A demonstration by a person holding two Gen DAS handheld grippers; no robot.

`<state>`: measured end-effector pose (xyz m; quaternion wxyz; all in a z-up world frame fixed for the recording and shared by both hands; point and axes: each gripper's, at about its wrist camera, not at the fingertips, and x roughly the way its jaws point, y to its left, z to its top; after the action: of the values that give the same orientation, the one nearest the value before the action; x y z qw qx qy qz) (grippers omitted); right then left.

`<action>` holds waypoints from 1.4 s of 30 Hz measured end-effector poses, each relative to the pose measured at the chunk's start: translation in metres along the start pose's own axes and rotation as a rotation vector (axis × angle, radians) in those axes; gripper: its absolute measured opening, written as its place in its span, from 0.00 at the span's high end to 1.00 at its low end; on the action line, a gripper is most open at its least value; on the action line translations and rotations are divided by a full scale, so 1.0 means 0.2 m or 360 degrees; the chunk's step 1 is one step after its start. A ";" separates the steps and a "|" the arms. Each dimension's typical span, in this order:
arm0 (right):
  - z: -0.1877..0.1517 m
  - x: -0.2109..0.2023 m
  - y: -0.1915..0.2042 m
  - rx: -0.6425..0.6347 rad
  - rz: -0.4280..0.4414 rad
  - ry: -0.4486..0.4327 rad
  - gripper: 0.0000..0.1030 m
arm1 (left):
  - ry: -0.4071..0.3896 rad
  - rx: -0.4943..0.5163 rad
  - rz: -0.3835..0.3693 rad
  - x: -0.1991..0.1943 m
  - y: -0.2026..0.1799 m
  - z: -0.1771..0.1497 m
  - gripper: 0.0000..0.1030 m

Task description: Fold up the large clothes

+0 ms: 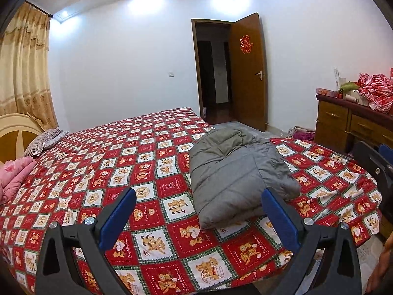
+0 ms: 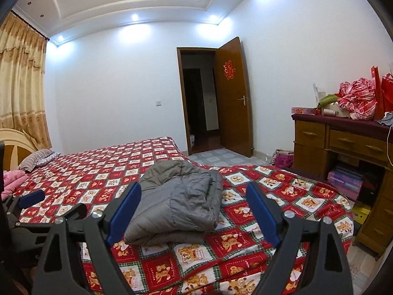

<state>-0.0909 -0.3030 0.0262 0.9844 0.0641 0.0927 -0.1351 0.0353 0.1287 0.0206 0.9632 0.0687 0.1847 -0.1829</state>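
Note:
A grey padded jacket (image 1: 235, 174) lies folded into a thick bundle on the red patterned bedspread (image 1: 110, 162), near the bed's foot. It also shows in the right wrist view (image 2: 179, 201). My left gripper (image 1: 199, 196) is open and empty, held above the bed just short of the jacket's near end. My right gripper (image 2: 194, 194) is open and empty, with the jacket showing between its fingers but apart from them. The right gripper's body shows at the right edge of the left wrist view (image 1: 375, 167). The left gripper shows at the left edge of the right wrist view (image 2: 32, 199).
A pink folded cloth (image 1: 14, 177) and a striped pillow (image 1: 44, 140) lie by the headboard at the left. A wooden dresser (image 2: 343, 147) with red checked cloth (image 2: 358, 100) stands at the right. An open door (image 1: 248, 71) is in the far wall. Tiled floor lies beyond the bed.

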 end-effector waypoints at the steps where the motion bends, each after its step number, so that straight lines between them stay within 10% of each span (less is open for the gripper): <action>1: 0.00 0.00 0.00 0.0002 0.0001 -0.0001 0.13 | -0.0002 0.0000 -0.0002 0.00 0.00 0.00 0.01; 42: 0.02 0.00 0.00 -0.0003 0.0019 -0.0010 0.13 | -0.0004 -0.0015 0.0008 0.00 -0.02 -0.01 0.01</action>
<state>-0.0907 -0.3035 0.0292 0.9855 0.0634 0.0892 -0.1295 0.0335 0.1252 0.0194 0.9642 0.0642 0.1841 -0.1796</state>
